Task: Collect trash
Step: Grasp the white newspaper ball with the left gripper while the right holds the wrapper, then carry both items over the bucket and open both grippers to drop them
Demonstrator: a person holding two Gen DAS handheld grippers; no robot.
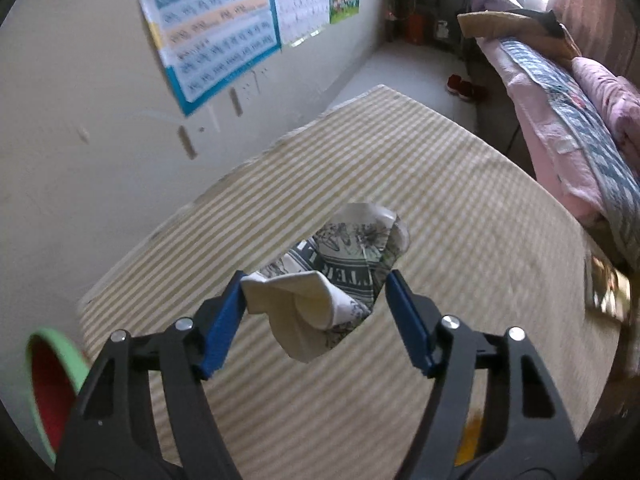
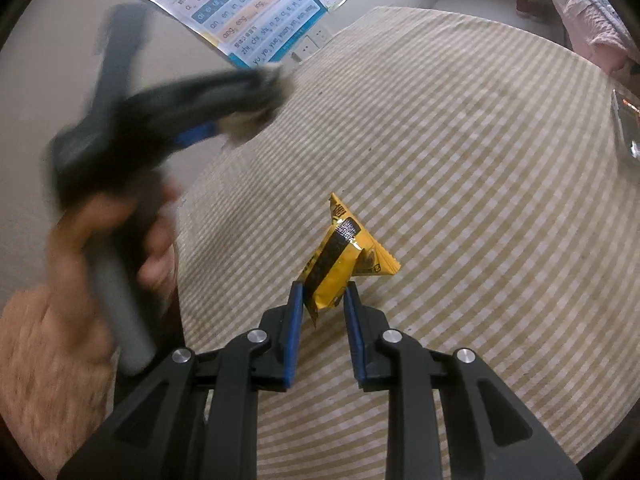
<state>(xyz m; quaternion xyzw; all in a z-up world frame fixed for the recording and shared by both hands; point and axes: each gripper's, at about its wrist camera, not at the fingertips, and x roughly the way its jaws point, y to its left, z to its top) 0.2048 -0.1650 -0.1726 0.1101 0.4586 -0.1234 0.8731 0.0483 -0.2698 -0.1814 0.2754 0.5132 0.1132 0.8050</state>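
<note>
In the left wrist view a crumpled paper cup (image 1: 340, 264) with a dark printed pattern hangs above the striped tablecloth (image 1: 460, 184). My left gripper (image 1: 316, 280) is shut on it, one blue pad against each side. The right wrist view shows that gripper as a blur (image 2: 256, 100), raised over the table's left edge in a person's hand (image 2: 72, 280), with something pale at its tip. My right gripper (image 2: 323, 286) is shut on a yellow snack wrapper (image 2: 340, 260) with a black stripe, which sticks up from between the pads just above the cloth (image 2: 460, 152).
A bin with a green rim and red inside (image 1: 48, 376) stands at the lower left, below the table. A shiny packet (image 1: 606, 292) lies at the table's right edge. The wall with posters (image 1: 216, 28) runs along the left. A bed with pink covers (image 1: 560, 120) is on the right.
</note>
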